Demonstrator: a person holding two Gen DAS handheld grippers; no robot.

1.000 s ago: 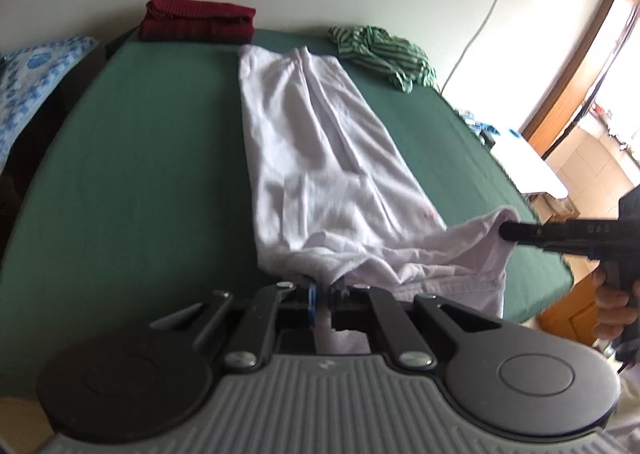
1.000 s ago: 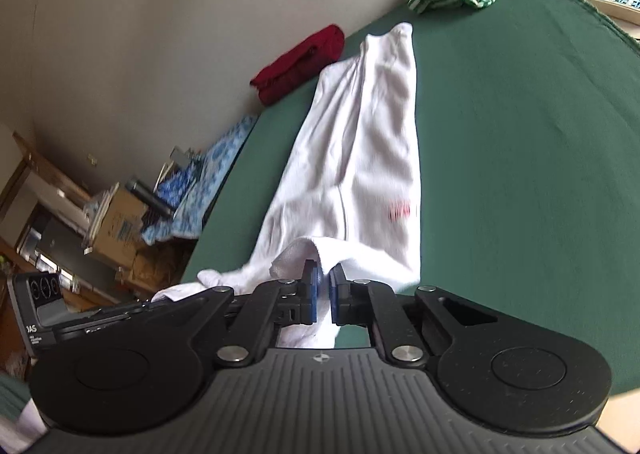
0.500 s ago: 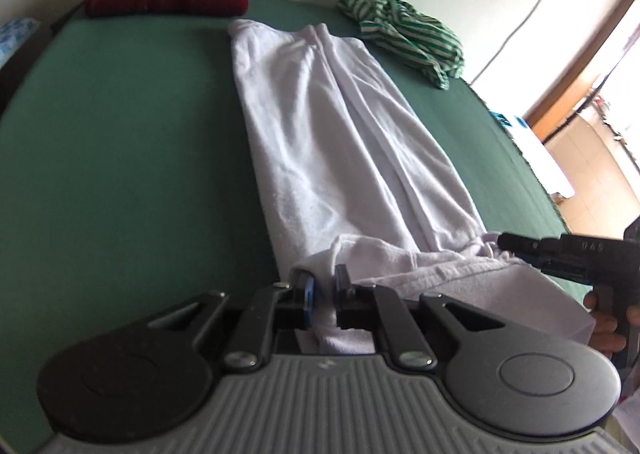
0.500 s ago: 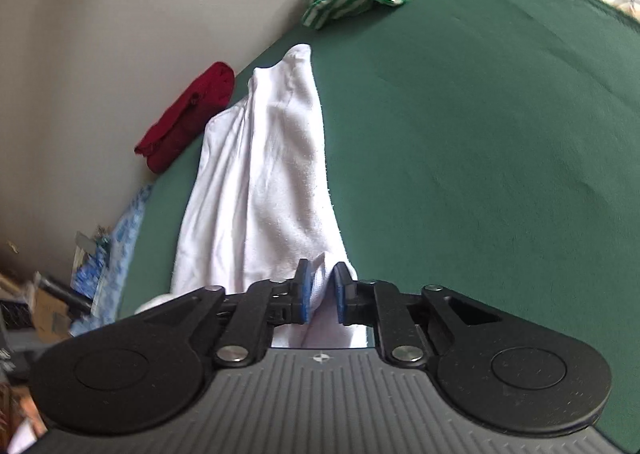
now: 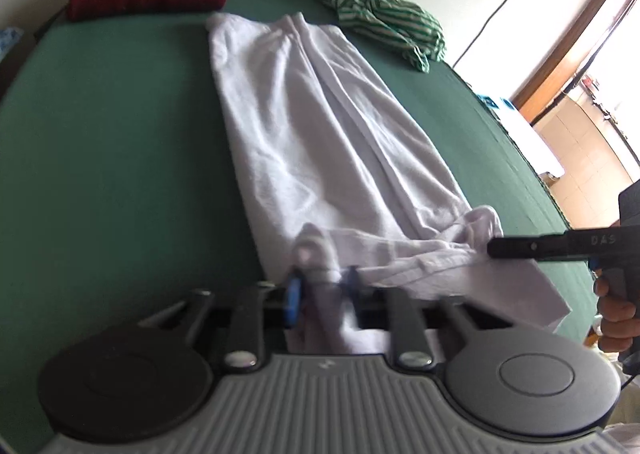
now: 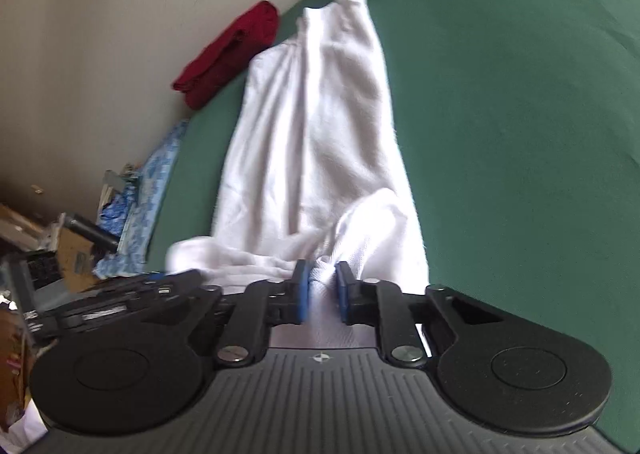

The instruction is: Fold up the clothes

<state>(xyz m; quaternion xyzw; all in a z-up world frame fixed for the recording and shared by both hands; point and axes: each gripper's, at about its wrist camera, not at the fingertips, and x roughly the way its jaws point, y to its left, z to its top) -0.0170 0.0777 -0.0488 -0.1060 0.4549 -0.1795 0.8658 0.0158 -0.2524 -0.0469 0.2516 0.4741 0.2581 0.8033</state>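
My left gripper (image 5: 320, 284) and right gripper (image 6: 323, 286) each pinch a near corner of the white garment (image 5: 320, 126), a long strip on the green bed (image 5: 100, 134). Since a second ago I have carried that hem forward over the strip. In my judgement the crosswise fold is under way.

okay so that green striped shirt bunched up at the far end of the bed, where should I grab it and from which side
Judging by its pose, take the green striped shirt at the loose edge nearest the white garment, coming from above and pinching down. It lies crumpled in a heap on the green bed cover, with no flat hem or collar showing, so any raised fold at that near edge gives the fingers something to close on.
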